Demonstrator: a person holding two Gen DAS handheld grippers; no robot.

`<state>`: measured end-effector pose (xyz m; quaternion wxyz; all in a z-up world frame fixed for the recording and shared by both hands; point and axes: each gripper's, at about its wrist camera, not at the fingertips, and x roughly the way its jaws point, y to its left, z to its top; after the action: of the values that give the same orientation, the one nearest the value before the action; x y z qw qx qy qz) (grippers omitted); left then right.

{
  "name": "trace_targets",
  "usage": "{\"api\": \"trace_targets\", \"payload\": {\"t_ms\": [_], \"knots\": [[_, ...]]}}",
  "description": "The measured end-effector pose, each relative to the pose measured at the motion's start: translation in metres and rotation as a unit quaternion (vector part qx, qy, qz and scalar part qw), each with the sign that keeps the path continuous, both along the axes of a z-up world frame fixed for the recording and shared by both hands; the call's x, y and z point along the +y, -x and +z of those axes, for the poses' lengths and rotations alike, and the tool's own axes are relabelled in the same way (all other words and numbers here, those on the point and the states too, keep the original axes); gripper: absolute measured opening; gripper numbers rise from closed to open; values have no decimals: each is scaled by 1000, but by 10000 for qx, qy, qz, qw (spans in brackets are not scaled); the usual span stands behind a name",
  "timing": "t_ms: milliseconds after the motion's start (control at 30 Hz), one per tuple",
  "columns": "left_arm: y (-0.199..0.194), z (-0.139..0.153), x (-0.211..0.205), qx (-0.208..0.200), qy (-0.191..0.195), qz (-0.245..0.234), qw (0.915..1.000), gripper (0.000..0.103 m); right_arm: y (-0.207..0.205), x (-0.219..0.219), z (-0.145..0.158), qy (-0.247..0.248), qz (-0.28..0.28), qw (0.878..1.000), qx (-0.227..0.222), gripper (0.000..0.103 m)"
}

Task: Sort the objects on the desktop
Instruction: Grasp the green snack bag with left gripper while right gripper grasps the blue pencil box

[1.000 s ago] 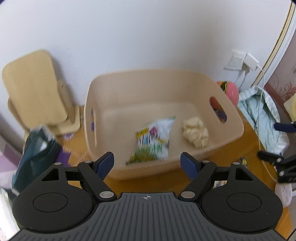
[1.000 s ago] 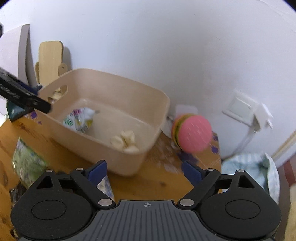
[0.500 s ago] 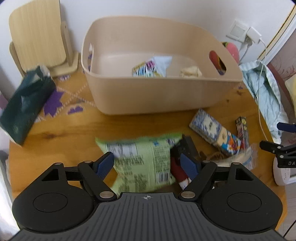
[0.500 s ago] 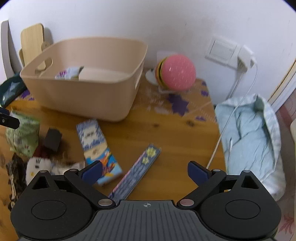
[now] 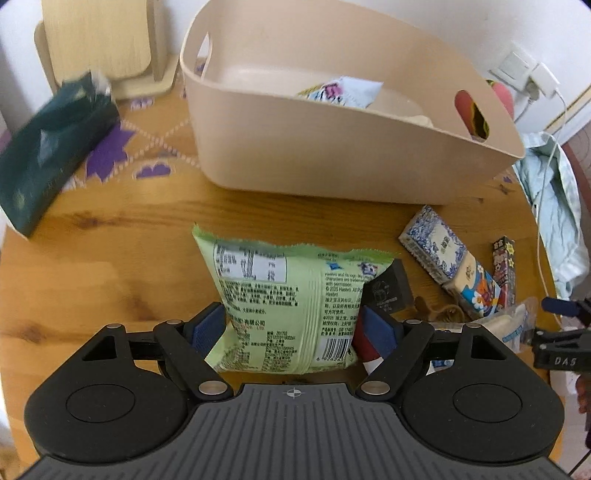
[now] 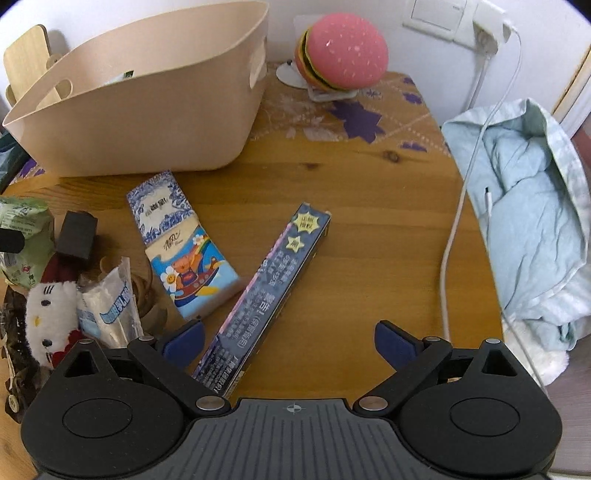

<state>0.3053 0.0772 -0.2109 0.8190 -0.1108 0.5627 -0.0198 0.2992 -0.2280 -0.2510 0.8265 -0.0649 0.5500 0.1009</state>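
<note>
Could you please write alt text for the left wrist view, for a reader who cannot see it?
The open left gripper straddles a green snack bag lying on a wooden table. Behind it stands a beige bin already holding a packet; tissue packs and small clutter lie to the right.

Wooden table point(image 6: 369, 206) against a white wall point(image 6: 221, 22) with a socket point(image 6: 439, 14).

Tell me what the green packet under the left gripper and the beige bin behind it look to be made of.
Green packet: thin printed plastic film, by its crinkles, sheen and serrated top edge.
Beige bin: probably moulded plastic with a matte finish, by its smooth seamless walls, rounded rim and cut-out handles.
</note>
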Motion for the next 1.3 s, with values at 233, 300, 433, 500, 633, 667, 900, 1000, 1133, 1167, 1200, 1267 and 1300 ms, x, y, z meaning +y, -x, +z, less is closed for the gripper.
{"api": "trace_targets", "payload": {"t_ms": [233,300,433,500,633,667,900,1000,1133,1167,1200,1267,1300], "knots": [[-6,-15,-5,156,-54,96,9998,82,-4,7,-10,59,-16,9999,140,94],[-8,-21,-5,228,-84,176,9995,82,-6,8,-13,71,-137,9997,168,89],[-10,-28,-4,308,-72,306,9990,82,-9,9,-18,125,-257,9994,207,77],[-9,-28,-2,294,-37,318,9991,82,-9,9,-18,72,-287,9994,189,75],[-5,-29,0,240,14,362,9991,81,-9,7,-15,-3,-325,9994,153,60],[-4,-29,0,211,26,363,9991,80,-10,7,-15,-17,-327,9993,151,54],[5,-26,3,-22,91,459,9989,70,-10,8,-11,-33,-307,9994,182,21],[8,-25,8,-92,163,541,9984,66,-6,7,-11,-67,-350,9991,224,21],[10,-23,10,-118,219,513,9984,64,-1,5,-9,-185,-423,9986,272,22],[12,-22,13,-118,241,516,9983,63,1,5,-7,-201,-427,9986,255,22],[15,-20,16,-123,272,524,9982,63,2,5,-5,-219,-427,9986,232,22],[18,-17,20,-141,315,546,9979,63,5,4,0,-265,-431,9986,182,22],[20,-16,21,-151,330,551,9978,63,6,4,3,-290,-431,9985,161,22]]}}
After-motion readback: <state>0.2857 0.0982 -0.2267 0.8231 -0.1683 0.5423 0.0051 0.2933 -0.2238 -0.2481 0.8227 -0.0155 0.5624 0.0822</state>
